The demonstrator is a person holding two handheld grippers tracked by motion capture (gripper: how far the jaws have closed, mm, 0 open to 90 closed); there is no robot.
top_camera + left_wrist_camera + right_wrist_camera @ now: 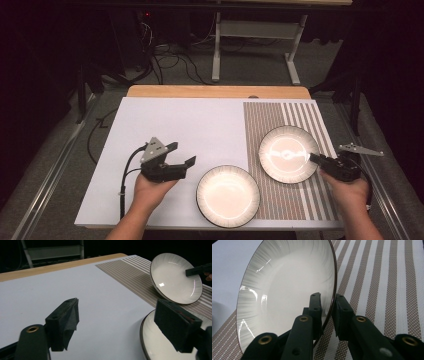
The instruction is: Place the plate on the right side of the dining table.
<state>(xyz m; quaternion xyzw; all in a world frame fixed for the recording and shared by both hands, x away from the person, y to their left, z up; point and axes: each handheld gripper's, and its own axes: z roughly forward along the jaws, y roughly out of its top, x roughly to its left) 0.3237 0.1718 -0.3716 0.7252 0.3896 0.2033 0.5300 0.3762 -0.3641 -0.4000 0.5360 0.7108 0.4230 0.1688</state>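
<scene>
Right tongs tilting a plate on the striped mat

The right tongs point(327, 305) pinched the rim of a white, dark-edged ceramic plate point(287, 152), one jaw inside and one outside, holding it tipped up on the brown-and-white striped placemat point(305, 117). The left tongs point(182, 155) stood wide apart and held nothing, just left of a second white, dark-rimmed plate point(227, 196) lying flat on the white bench point(175, 125). No writing could be read.

White mat point(165, 130) open, plates point(228, 196) (right) crowded
</scene>
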